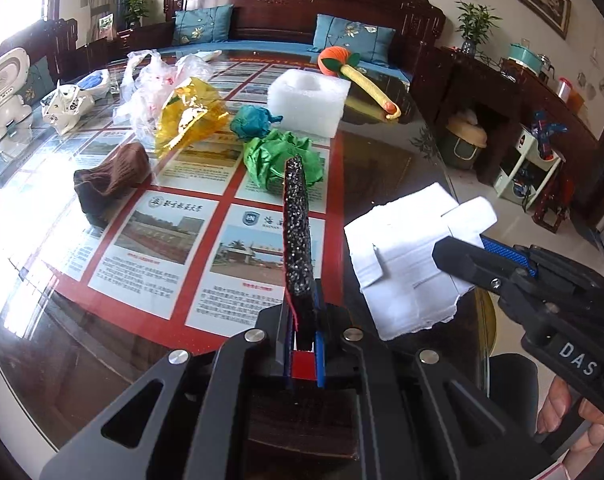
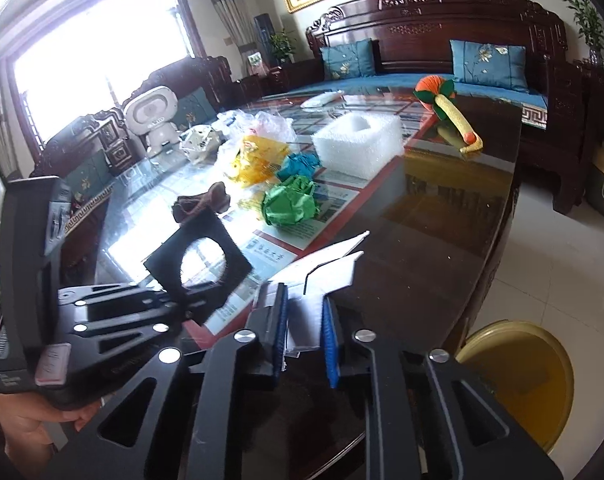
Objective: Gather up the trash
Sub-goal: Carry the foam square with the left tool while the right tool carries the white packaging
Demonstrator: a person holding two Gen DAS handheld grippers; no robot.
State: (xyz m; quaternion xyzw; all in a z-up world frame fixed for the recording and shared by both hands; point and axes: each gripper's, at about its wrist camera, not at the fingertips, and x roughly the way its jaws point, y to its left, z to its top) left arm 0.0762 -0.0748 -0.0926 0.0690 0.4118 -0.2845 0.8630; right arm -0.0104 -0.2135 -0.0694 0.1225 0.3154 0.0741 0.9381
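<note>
My left gripper (image 1: 303, 330) is shut on a black foam piece (image 1: 298, 236) with a round hole, held edge-on above the table; it also shows in the right wrist view (image 2: 200, 258). My right gripper (image 2: 303, 332) is shut on a white foam piece (image 2: 321, 270), seen in the left wrist view (image 1: 405, 256) over the table's right edge. On the table lie a green paper ball (image 1: 280, 156), a teal paper ball (image 1: 252, 120), a yellow wrapper (image 1: 190, 114), clear plastic bags (image 1: 150, 80), a brown cloth (image 1: 110, 180) and a white foam block (image 1: 307, 100).
A yellow bin (image 2: 517, 376) stands on the floor right of the glass-topped table (image 1: 381, 152). An orange and yellow toy (image 1: 365, 80), a white robot figure (image 1: 6, 92) and a white ornament (image 1: 64, 106) are on the table. A wooden sofa (image 1: 302, 12) stands behind.
</note>
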